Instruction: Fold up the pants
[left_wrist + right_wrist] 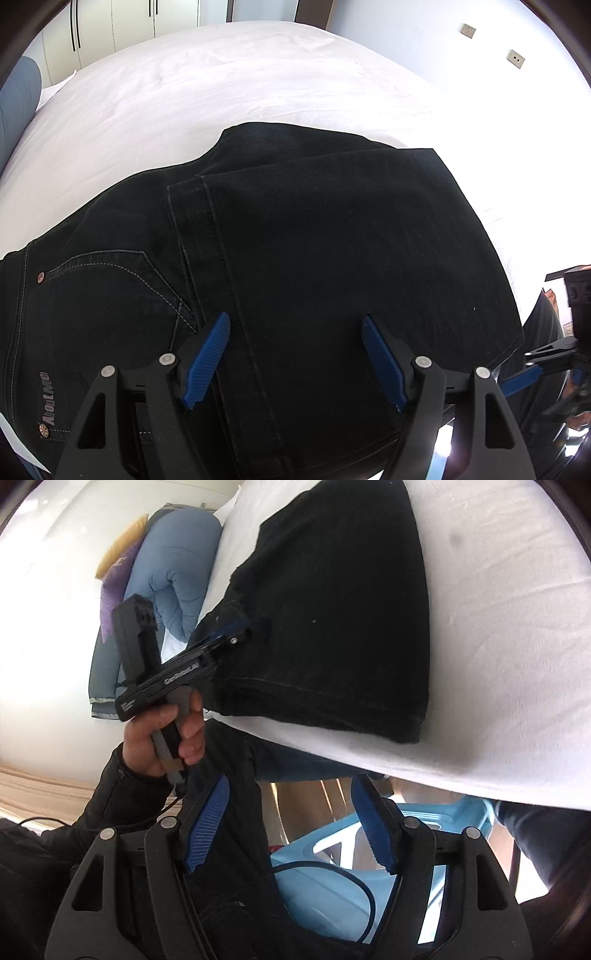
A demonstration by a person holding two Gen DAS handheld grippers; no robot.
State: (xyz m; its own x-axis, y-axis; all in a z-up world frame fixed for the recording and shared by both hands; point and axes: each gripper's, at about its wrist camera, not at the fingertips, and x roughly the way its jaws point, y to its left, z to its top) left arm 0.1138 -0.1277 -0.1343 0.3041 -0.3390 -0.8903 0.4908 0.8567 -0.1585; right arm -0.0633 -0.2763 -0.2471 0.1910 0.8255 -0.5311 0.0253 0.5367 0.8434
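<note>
The black pants lie folded over themselves on the white bed, near its edge. The left gripper hovers over the folded layer with jaws apart, clamping nothing, probably just letting go. The right gripper is spread wide and empty off the bed's edge, likely clearing away.

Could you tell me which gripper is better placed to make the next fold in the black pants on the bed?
Probably left. The left gripper hangs open right over the black pants, while the right gripper sits off the bed's edge.
</note>
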